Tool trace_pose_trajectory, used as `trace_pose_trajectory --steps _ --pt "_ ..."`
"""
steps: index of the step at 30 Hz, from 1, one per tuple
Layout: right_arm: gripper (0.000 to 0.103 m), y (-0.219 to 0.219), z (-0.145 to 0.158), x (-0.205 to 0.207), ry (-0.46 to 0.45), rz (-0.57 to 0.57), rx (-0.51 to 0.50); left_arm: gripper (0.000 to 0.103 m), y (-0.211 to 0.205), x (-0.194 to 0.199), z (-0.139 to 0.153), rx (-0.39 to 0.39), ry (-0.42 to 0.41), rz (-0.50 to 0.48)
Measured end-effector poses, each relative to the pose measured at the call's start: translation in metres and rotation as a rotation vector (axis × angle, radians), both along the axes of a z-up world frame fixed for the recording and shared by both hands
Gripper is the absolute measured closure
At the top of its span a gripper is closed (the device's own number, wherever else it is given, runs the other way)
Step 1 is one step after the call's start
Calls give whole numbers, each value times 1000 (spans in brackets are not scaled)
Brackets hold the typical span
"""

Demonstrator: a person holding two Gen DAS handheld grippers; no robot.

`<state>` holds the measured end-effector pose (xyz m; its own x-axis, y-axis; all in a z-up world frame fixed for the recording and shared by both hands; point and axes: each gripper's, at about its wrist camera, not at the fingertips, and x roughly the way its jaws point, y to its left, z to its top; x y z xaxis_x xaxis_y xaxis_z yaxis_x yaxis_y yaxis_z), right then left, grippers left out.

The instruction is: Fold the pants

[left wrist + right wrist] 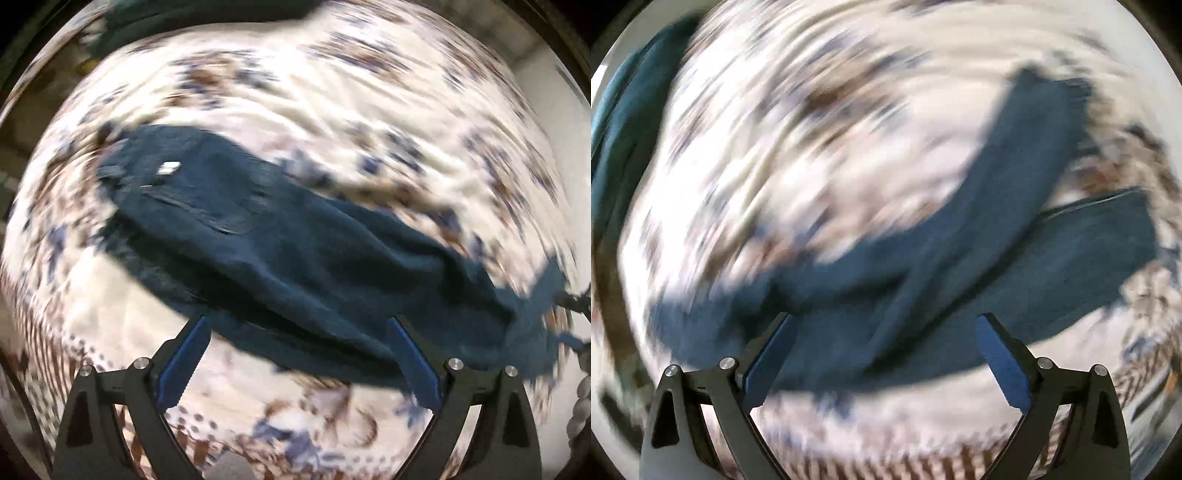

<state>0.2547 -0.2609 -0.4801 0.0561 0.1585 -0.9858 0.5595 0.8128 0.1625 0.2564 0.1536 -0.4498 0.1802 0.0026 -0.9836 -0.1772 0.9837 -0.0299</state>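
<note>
The dark blue pants (280,251) lie loose on the flowered bedspread (332,92), waistband toward ten o'clock from my left tongs (299,325), the two legs splayed toward two o'clock from my right tongs (886,321). Both tongs hang wide apart and empty. I judge I'm between folds; next I must lay one leg over the other.

Floral bedspread (332,92) (cream, rumpled), dark blue pants (295,258) lying across
</note>
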Motion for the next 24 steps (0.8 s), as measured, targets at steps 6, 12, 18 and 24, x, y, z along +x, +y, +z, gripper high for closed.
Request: trace_pose_trajectory --steps 6,12,18,24 --pt "21 -70 -66 58 94 -156 -148 6 53 26 -35 119 16 223" --pt "94 -103 -62 29 98 -312 -181 7 83 26 -52 82 68 304" --pt "92 -121 -25 -109 -34 -624 -53 7 92 2 -51 30 89 306" --pt "64 -123 -86 -188 -134 -844 235 7 101 -6 -60 -34 90 345"
